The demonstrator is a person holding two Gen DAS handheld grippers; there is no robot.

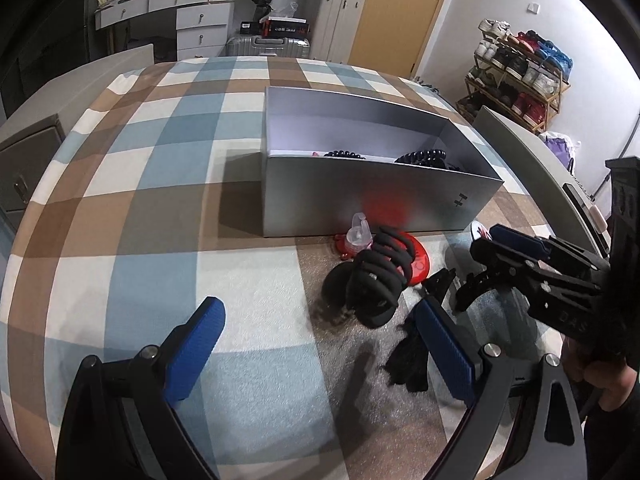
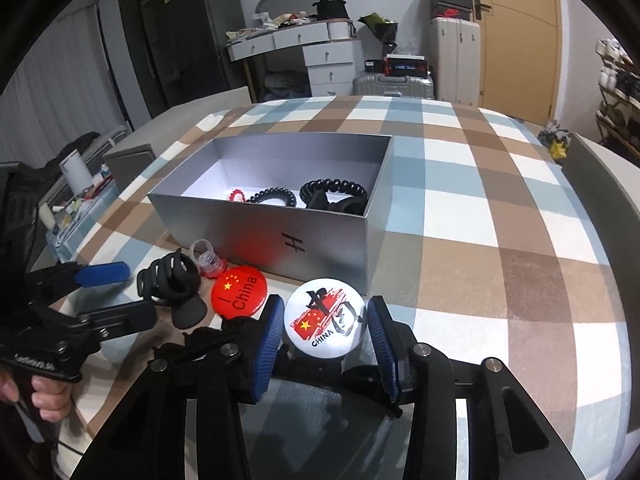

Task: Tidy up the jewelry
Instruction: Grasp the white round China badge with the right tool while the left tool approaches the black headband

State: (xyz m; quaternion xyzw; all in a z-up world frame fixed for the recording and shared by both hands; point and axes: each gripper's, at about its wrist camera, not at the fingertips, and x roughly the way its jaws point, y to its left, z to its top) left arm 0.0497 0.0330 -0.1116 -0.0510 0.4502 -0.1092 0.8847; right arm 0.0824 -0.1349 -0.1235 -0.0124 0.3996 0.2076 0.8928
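Room: a white desk (image 2: 296, 46) with drawers, suitcases (image 2: 456, 60), a wooden door (image 2: 516, 36) and a shoe rack (image 1: 516, 80) stand behind; the far clutter is too small to make out.
Surface: a cloth (image 2: 480, 220) checked in blue, brown and white covers it; its near edge is cut off by both cameras.
Box: a grey open box (image 2: 320, 240) sits mid-cloth, with black coiled hair ties (image 2: 332, 190) and a small red and white piece at its near wall; its wall hides part of them.
Left gripper (image 1: 320, 344): jaws spread wide with nothing between them, hovering over the cloth just short of the hair clip.
Right gripper (image 2: 326, 336): jaws pinching the white badge (image 2: 324, 324) by its rim, one blue pad on each side, in front of the box's near corner; the badge's lower edge is hidden by the gripper body.
Black cloth item (image 1: 408, 356): crumpled by the left gripper's right finger, hard to identify.
Hair clip (image 1: 376, 276): black claw clip lying left of the red badge.
Red badge (image 2: 239, 290): flat on the cloth, just left of the white badge.
Clear ring (image 2: 202, 254): against the box front, partly hidden behind the clip.
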